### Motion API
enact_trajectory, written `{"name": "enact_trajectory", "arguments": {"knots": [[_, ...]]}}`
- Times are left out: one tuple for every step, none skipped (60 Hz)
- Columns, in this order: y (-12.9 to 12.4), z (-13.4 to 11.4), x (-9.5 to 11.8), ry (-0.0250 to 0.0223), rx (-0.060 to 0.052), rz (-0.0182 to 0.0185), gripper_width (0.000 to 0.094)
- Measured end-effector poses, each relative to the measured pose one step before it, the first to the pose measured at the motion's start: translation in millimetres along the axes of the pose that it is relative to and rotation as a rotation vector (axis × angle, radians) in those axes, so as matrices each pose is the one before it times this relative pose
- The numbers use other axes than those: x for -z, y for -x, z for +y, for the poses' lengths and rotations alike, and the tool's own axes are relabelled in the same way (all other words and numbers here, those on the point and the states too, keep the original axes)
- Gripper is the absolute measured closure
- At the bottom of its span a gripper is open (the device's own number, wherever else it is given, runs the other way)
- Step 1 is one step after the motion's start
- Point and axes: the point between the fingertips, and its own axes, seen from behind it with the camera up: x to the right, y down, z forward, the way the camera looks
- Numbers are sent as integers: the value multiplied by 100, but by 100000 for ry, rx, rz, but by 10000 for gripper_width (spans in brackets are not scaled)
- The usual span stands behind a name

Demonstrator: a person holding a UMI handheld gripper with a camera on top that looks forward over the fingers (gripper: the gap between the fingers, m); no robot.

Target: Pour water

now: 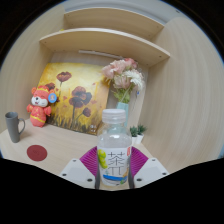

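A clear plastic bottle (114,145) with a white cap and a green and white label stands upright between my two fingers. The pink pads (87,162) press on both sides of its lower body. My gripper (113,168) is shut on the bottle, held over the light wooden desk (60,150). A grey mug (13,126) stands on the desk well beyond the fingers to the left. A red round coaster (37,153) lies on the desk in front of the mug.
A red and white plush toy (39,105) sits by a flower painting (72,97) leaning on the back wall. A vase of pink flowers (123,80) stands behind the bottle. A small green plant (137,130) is to its right. A wooden shelf (100,40) hangs above.
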Motion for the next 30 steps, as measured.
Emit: {"name": "enact_trajectory", "arguments": {"knots": [[79, -331, 137, -358, 2334, -284, 549], [128, -488, -79, -445, 3117, -306, 548], [471, -500, 48, -620, 3037, 1042, 548], [131, -603, -29, -583, 3236, 376, 548], [170, -657, 9, -656, 3209, 382, 548], [266, -738, 7, -899, 3181, 149, 548], [348, -764, -1, -902, 3374, -156, 547], [338, -780, -4, -861, 3495, -254, 548], [296, -881, -22, -1042, 3366, -137, 548], [145, -958, -54, -1579, 3389, -308, 547], [351, -856, 51, -1366, 3528, 257, 547], [303, -904, -16, -1129, 4189, 50, 548], [295, -852, -20, -1021, 4509, 56, 549], [267, -946, -20, -1231, 4591, 176, 548], [232, -986, -37, -1547, 4389, 275, 547], [229, -998, -33, -1593, 4413, 322, 546], [285, -968, 1, -1604, 4437, 206, 547], [299, -963, -12, -1591, 4487, 56, 548], [289, -935, -20, -1499, 4404, -11, 548], [272, -885, -30, -1377, 4291, 57, 548], [208, -826, -141, -2032, 3990, -82, 547], [214, -924, -4, -1631, 4128, 261, 549], [193, -867, -66, -1959, 3789, 351, 549], [177, -905, -42, -1520, 3857, 347, 549], [249, -852, -44, -1311, 3911, 112, 547], [261, -852, -58, -1360, 3859, -138, 548], [277, -879, -37, -1428, 3652, -278, 548], [272, -842, -40, -1335, 3414, -362, 549], [213, -835, -32, -1340, 3226, -329, 547], [171, -815, -40, -1343, 3043, -146, 547]]}}
